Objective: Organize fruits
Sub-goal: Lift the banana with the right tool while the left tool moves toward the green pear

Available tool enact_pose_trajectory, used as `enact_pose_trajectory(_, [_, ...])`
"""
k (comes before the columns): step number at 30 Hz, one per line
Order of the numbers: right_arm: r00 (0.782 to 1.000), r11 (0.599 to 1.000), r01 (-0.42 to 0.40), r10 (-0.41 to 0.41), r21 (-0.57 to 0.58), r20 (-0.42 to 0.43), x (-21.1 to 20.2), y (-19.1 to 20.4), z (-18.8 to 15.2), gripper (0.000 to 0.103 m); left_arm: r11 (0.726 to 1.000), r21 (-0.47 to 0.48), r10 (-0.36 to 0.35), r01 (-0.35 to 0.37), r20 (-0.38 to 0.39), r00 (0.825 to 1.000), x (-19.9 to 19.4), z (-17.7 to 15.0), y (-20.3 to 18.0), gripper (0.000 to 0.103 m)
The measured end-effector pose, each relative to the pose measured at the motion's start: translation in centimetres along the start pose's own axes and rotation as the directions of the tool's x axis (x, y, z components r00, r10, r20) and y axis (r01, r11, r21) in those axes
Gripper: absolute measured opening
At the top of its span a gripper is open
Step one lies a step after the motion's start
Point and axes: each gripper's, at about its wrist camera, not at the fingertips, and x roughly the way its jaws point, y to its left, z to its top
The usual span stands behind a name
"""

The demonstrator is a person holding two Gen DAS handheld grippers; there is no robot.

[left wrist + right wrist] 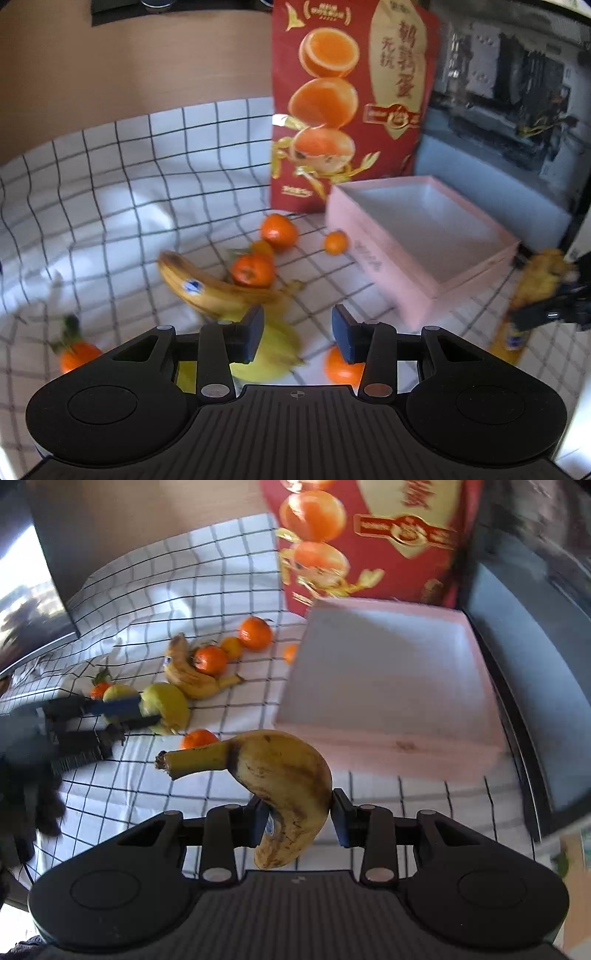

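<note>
The right gripper (295, 818) is clamped on a curved, brown-speckled yellow banana (284, 775) with a blue sticker, while the left gripper (298, 334) stands apart, empty.

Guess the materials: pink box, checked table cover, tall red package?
Pink box: likely rigid paperboard, matte; crisp straight walls, no glare.
Checked table cover: looks like woven fabric; it wrinkles and folds softly.
Tall red package: printed card or laminated film, slightly glossy; too blurred to tell which.
</note>
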Motion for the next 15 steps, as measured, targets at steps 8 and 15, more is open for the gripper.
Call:
enact_pose_trajectory(8, [1.000, 0.999, 0.013, -0.012, -0.048, 0.016, 0.9, 1.9, 0.5, 0.035, 0.998, -0.058, 0.033, -0.034, -0.008, 0.999, 1.8, 1.6, 3.2, 0.045])
enact_pose_trajectory(15, [0.996, 0.996, -0.005, -0.003, -0.092, -0.087, 6.0, 3.9, 1.8, 0.035, 0.996, -0.094, -0.013, 0.008, -0.047, 0.999, 4.7, 1.7, 3.8, 0.045])
